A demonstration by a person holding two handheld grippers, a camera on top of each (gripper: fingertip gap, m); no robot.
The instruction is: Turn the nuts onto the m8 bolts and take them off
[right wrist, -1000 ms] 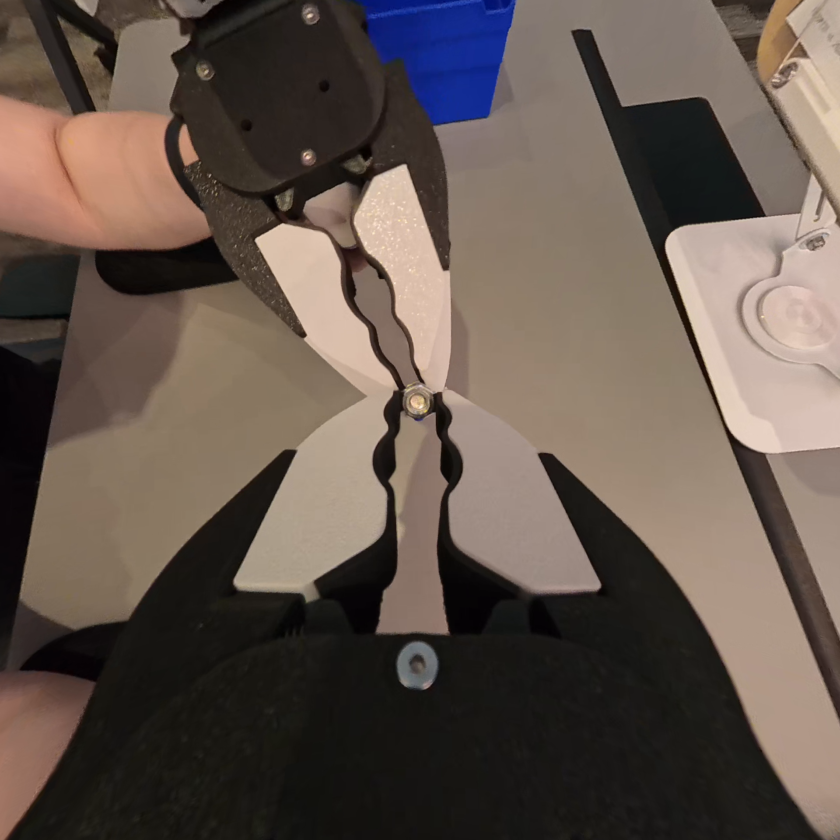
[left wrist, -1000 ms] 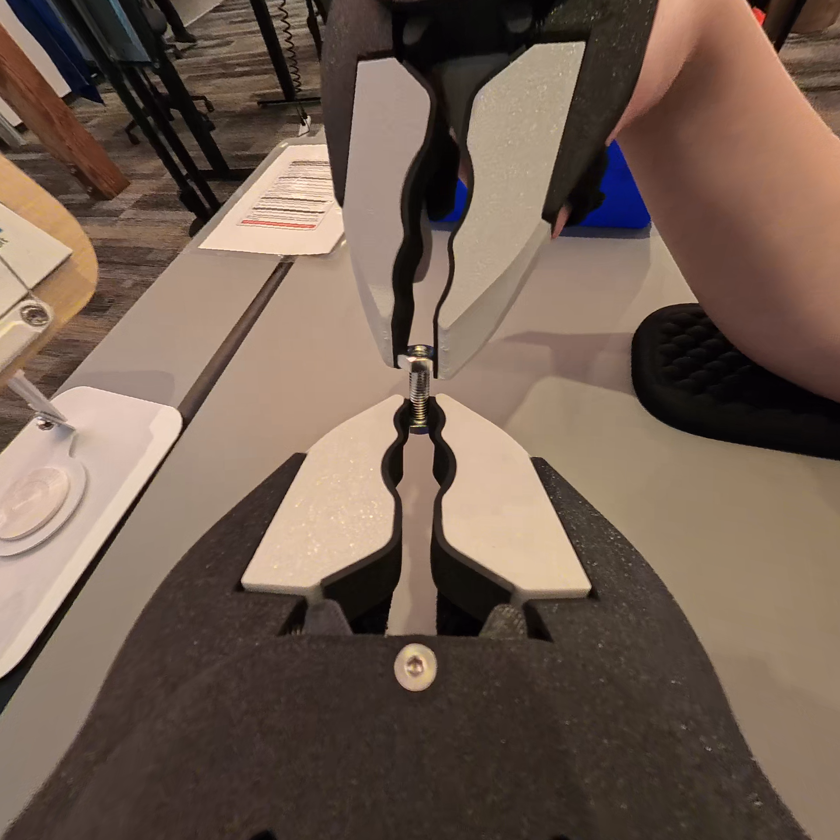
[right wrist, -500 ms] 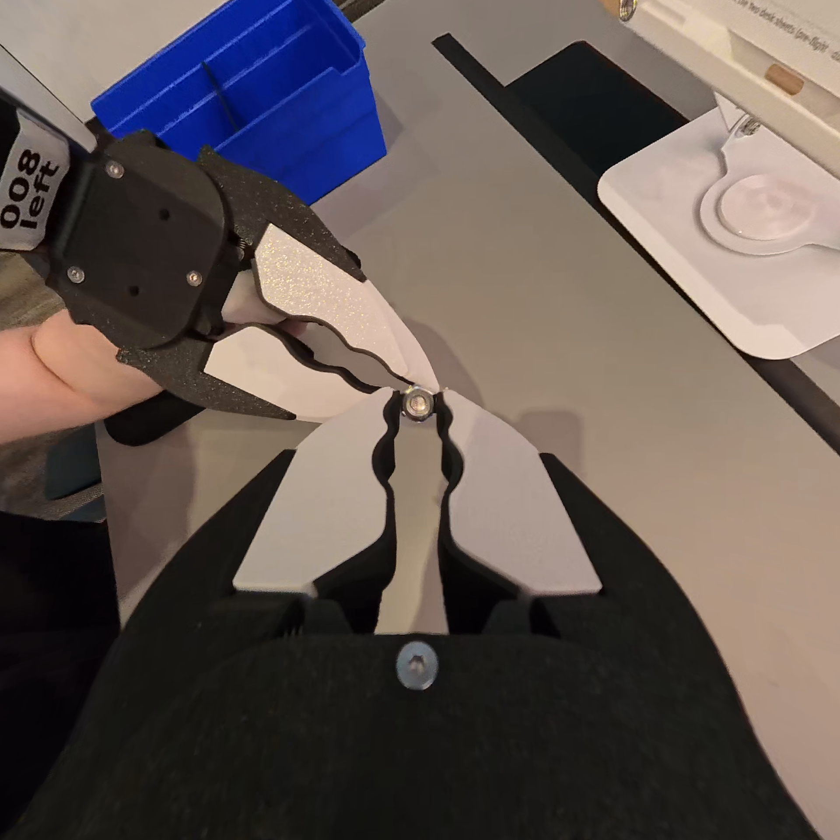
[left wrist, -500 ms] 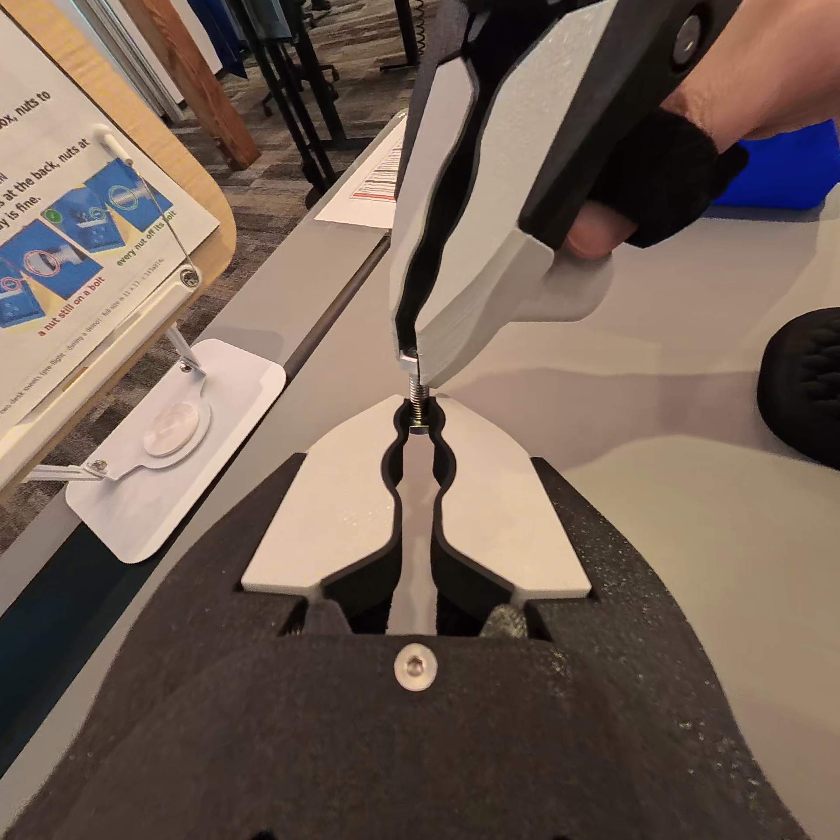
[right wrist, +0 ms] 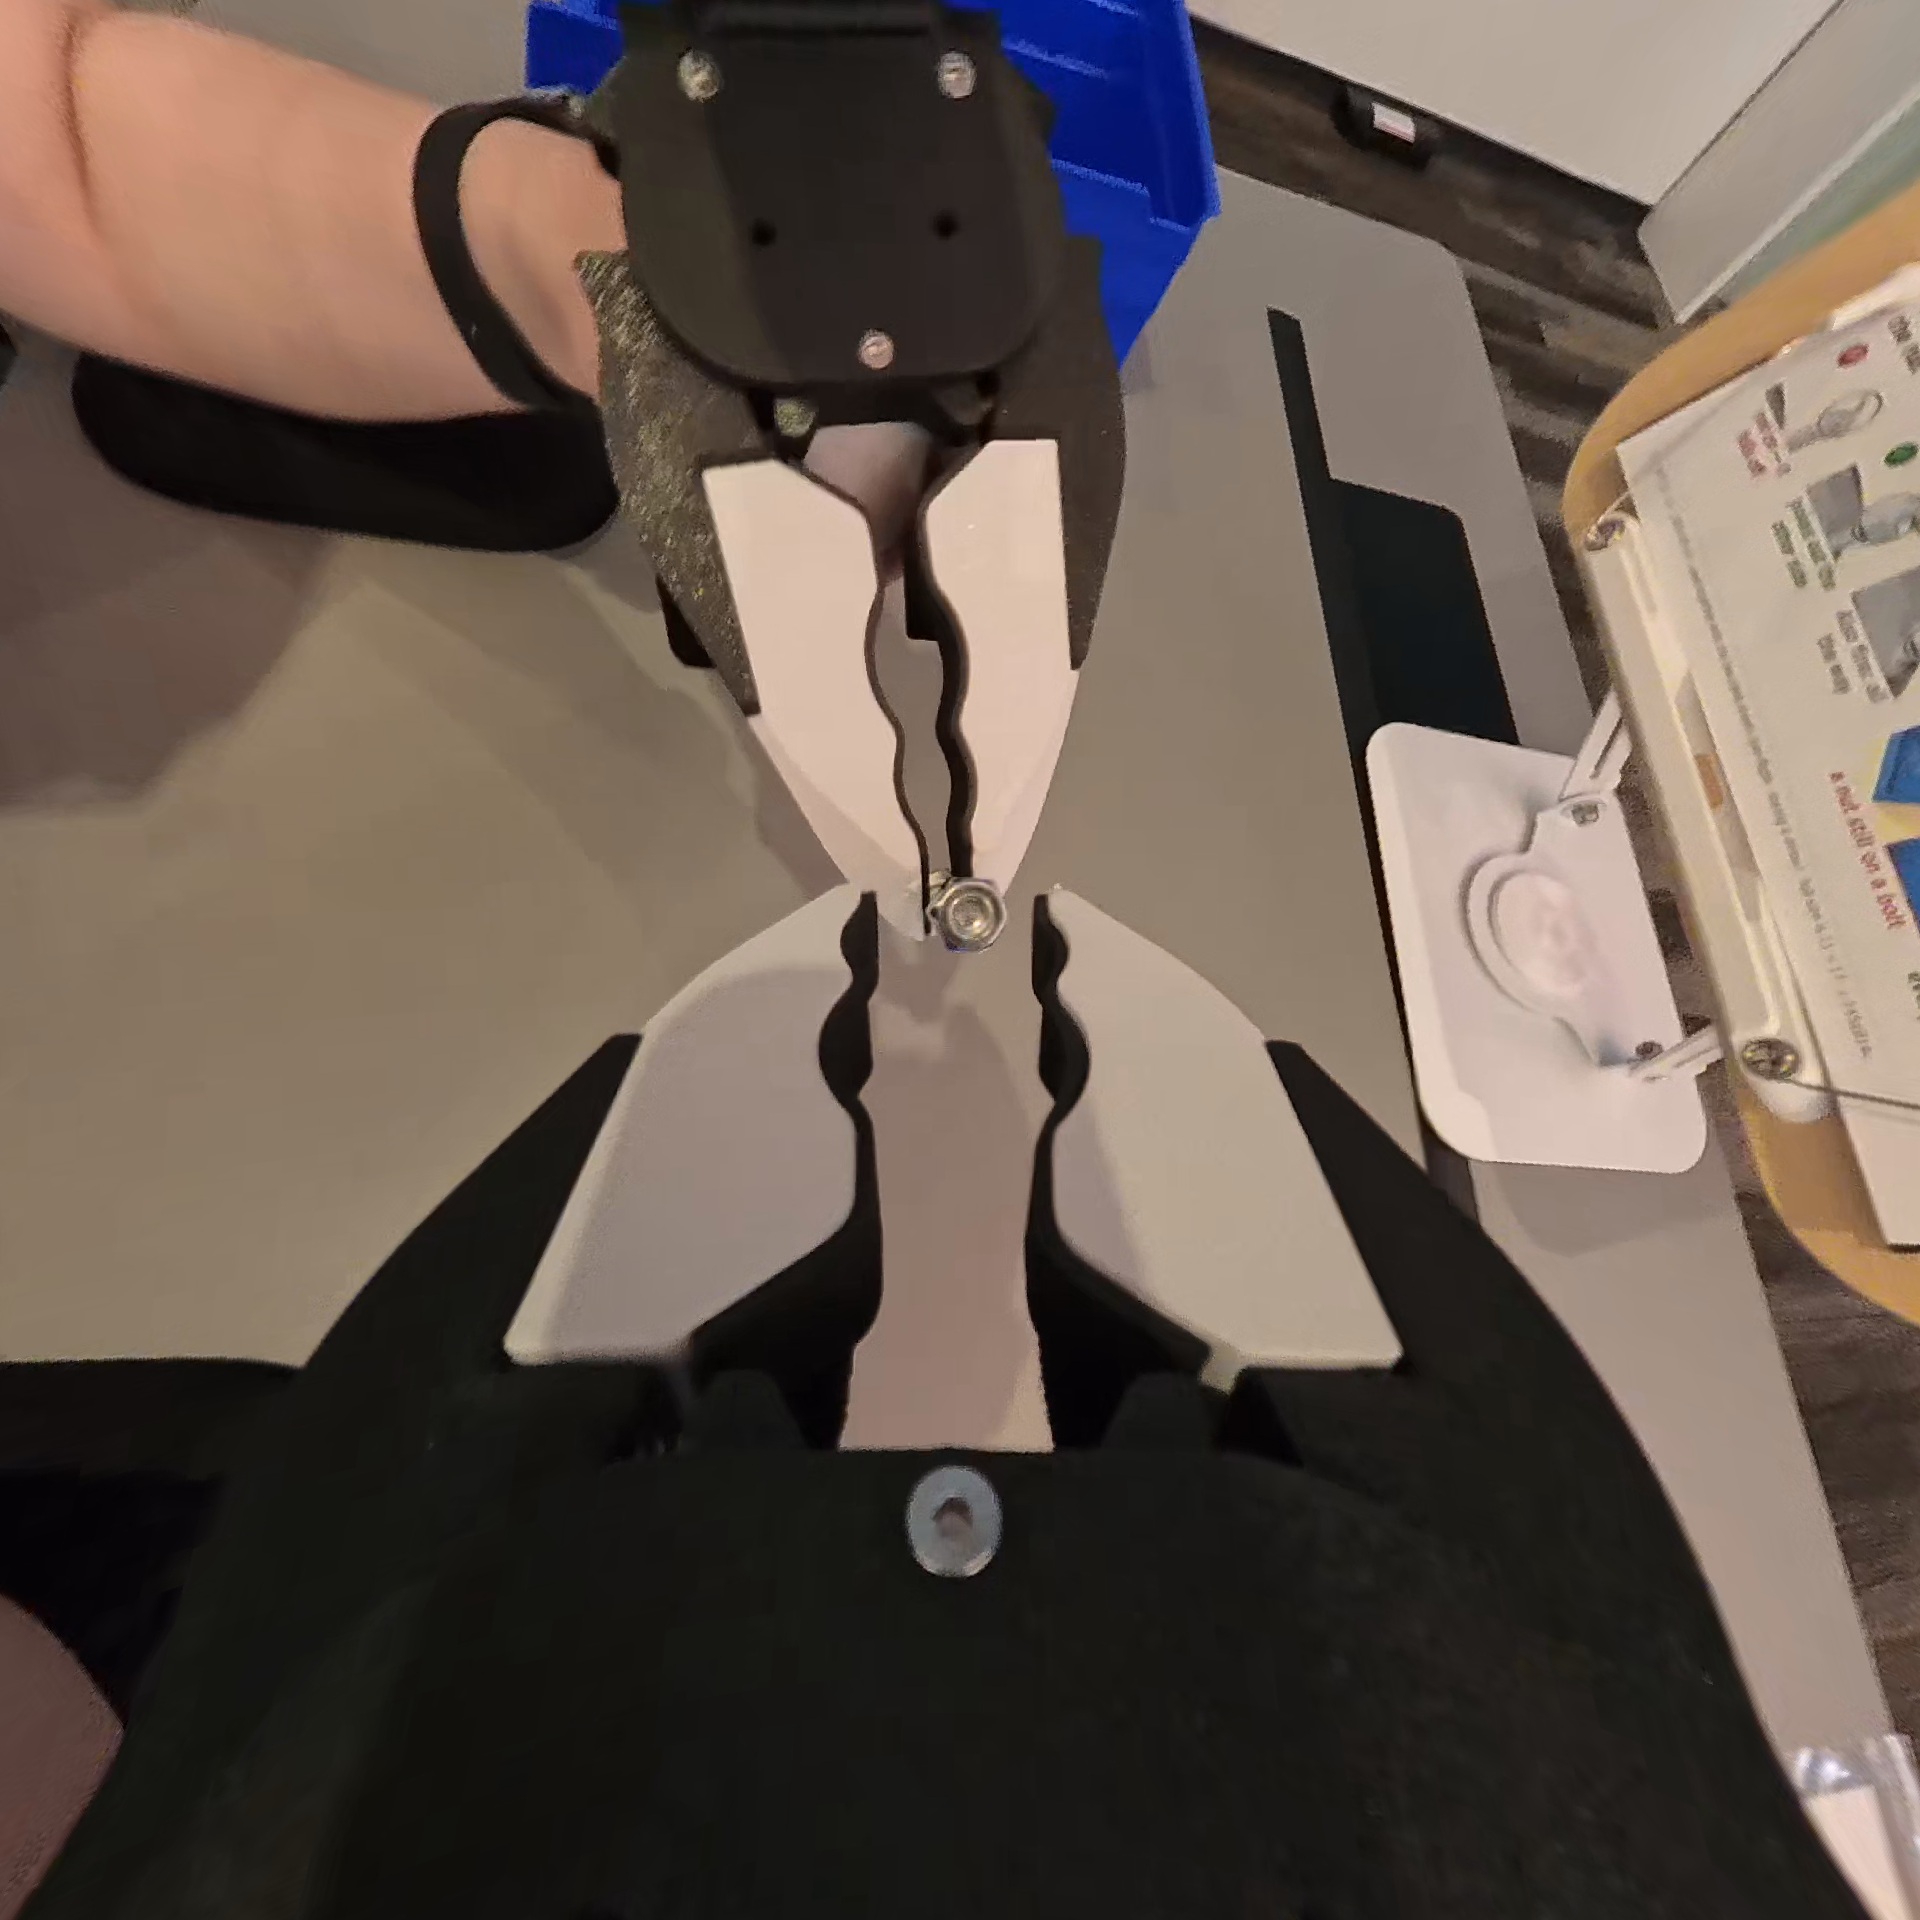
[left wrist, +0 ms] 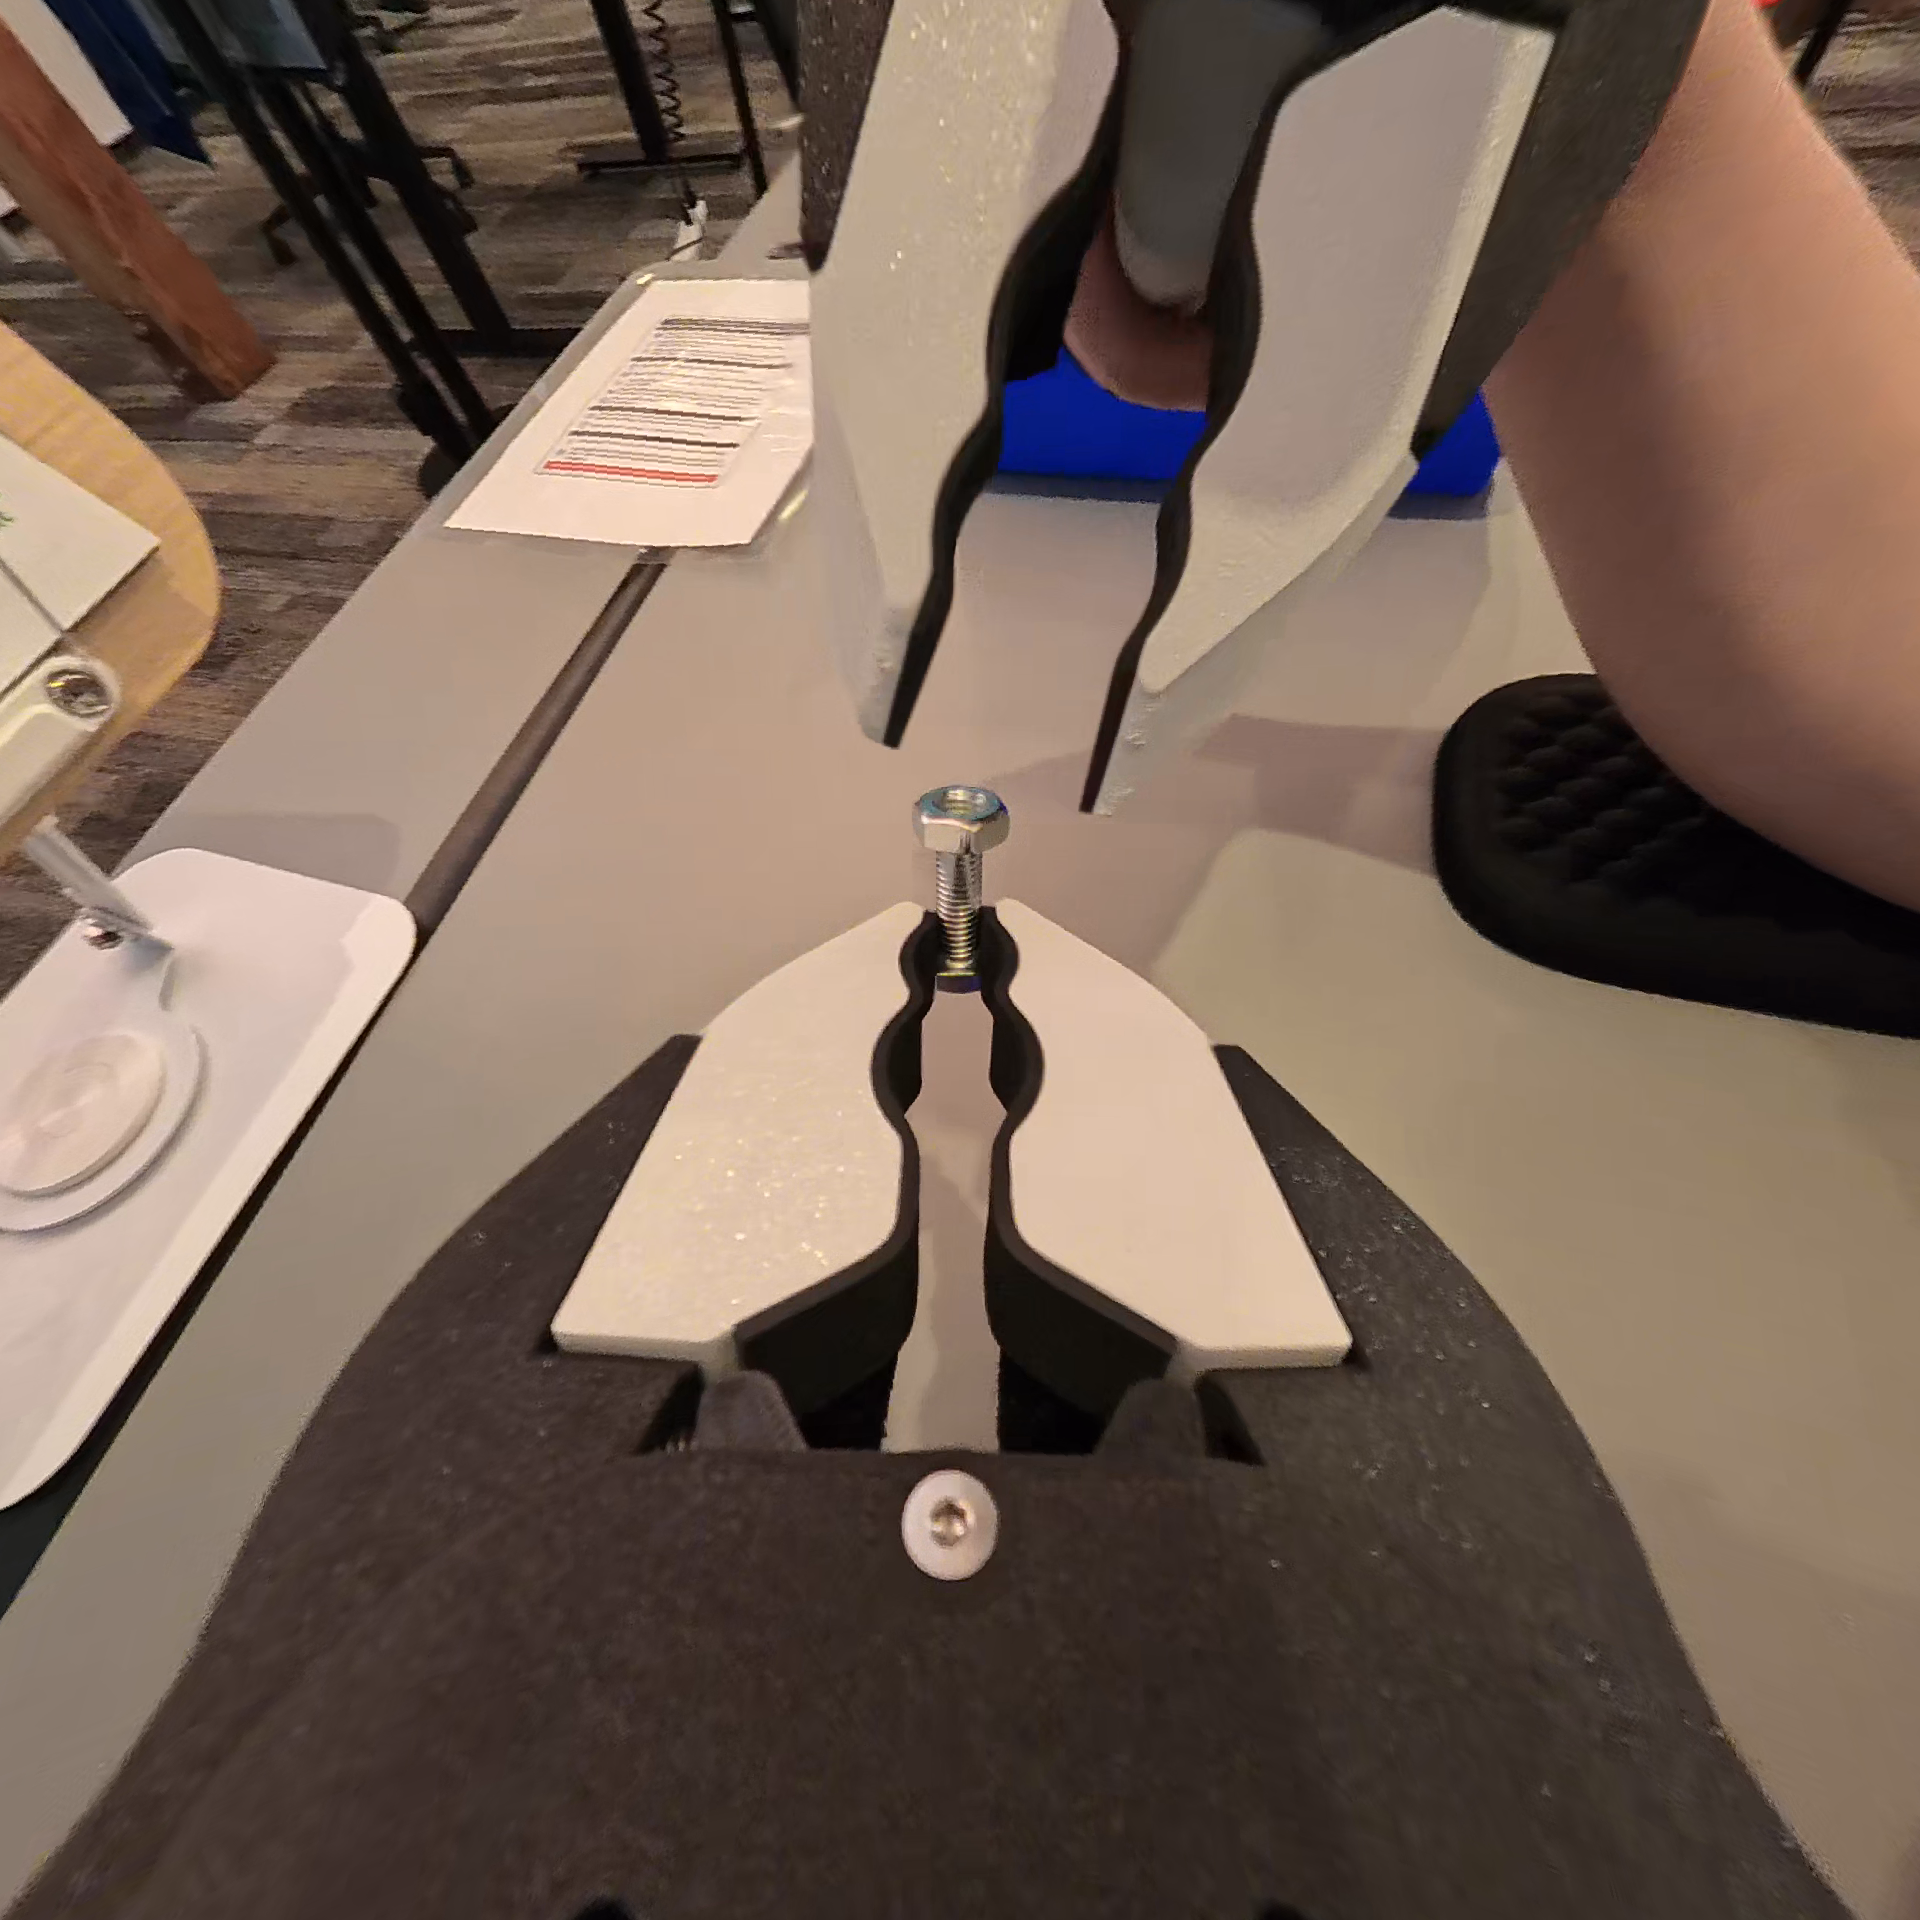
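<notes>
In left tool (left wrist: 958, 940): nutted bolt (left wrist: 958, 914)

Bolt (left wrist: 956, 914): bright zinc-looking metal, threads sharp and glossy. Nut (left wrist: 962, 823) at its 12 o'clock end: same shiny metal, smooth flats.

Left tool (left wrist: 958, 961): fingers (left wrist: 800, 1143) matt white plastic with faint sparkle; inner edges lined with black rubbery material; body black, rough, grainy. Right tool (left wrist: 992, 769): same finish.

Worktop (left wrist: 1455, 1195): smooth matt grey laminate.

Pad (left wrist: 1621, 831) at 3 o'clock: black, dimpled, foam-like or cloth.

Bin (right wrist: 1122, 156): glossy blue plastic.

Sheet (left wrist: 665, 416) at 11 o'clock: white paper under a shiny clear cover.

Stand base (left wrist: 260, 1039) at 9 o'clock: smooth white plastic.
</notes>
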